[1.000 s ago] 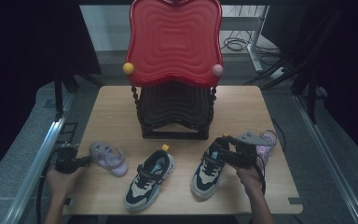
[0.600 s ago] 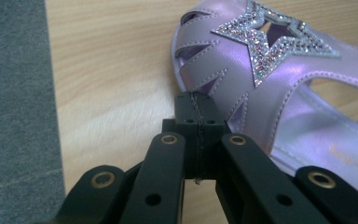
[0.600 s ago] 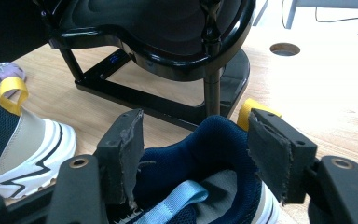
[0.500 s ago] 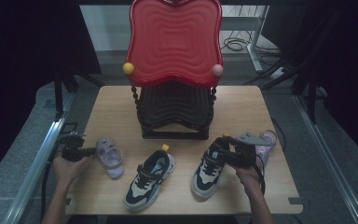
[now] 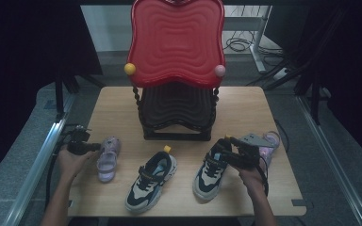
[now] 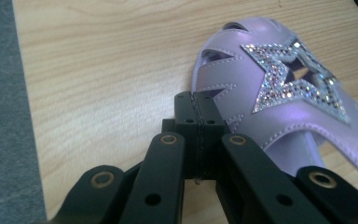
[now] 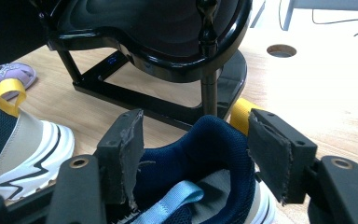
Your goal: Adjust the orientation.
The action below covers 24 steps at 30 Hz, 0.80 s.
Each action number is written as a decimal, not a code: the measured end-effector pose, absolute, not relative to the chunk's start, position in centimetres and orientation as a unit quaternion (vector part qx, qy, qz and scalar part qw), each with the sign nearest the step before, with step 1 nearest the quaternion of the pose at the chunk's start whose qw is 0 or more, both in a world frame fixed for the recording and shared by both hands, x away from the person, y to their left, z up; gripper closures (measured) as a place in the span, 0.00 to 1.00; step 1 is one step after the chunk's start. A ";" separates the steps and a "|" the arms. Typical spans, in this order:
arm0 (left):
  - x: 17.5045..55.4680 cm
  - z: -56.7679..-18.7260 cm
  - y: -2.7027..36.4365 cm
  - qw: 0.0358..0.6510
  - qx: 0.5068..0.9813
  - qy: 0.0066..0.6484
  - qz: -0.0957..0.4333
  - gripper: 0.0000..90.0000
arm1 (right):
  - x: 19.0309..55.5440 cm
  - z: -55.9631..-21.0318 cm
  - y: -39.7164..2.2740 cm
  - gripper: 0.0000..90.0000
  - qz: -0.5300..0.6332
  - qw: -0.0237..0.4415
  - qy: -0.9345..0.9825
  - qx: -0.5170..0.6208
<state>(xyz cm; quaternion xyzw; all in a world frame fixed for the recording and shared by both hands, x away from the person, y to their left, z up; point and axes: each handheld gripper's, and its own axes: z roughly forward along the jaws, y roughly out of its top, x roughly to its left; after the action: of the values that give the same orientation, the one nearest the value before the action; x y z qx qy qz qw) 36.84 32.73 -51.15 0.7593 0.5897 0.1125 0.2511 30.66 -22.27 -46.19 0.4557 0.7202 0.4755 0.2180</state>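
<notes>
The navy-and-cream mesh sneaker [image 5: 210, 170], toe pointing away from the black rack [image 5: 176, 113], was straddled by the wide-open right gripper [image 7: 193, 154], toe cut off; the left gripper [image 6: 199, 116] was shut empty.

A light wooden counter [image 5: 118, 106] is seen carrying a black tiered stand [image 5: 178, 115], two navy-and-cream sneakers [image 5: 151, 181] [image 5: 212, 170], and two lilac sandals [image 5: 107, 157] [image 5: 269, 143].

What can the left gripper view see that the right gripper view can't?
Left gripper view: the shut left tongs by the sandal and its glittery star. Right gripper view: the right tongs open around a blue sneaker at its heel, a second sneaker, and the black rack. Both: the wooden table and the purple sandal.
</notes>
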 end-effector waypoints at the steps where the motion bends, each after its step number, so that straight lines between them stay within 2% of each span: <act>1: 37.1 -51.1 32.5 0.246 0.764 0.586 0.114 1.00 | 30.7 -46.2 -22.3 0.41 0.475 0.219 0.720 0.456; 24: 39.4 -50.8 30.8 0.259 0.787 0.551 0.098 1.00 | 30.9 -46.2 -22.4 0.41 0.477 0.219 0.715 0.461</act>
<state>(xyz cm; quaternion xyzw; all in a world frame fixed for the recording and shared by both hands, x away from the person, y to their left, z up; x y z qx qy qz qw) 39.37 30.79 -50.80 0.7873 0.5511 0.0976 0.2586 30.94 -22.45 -46.20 0.4612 0.7154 0.4771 0.2190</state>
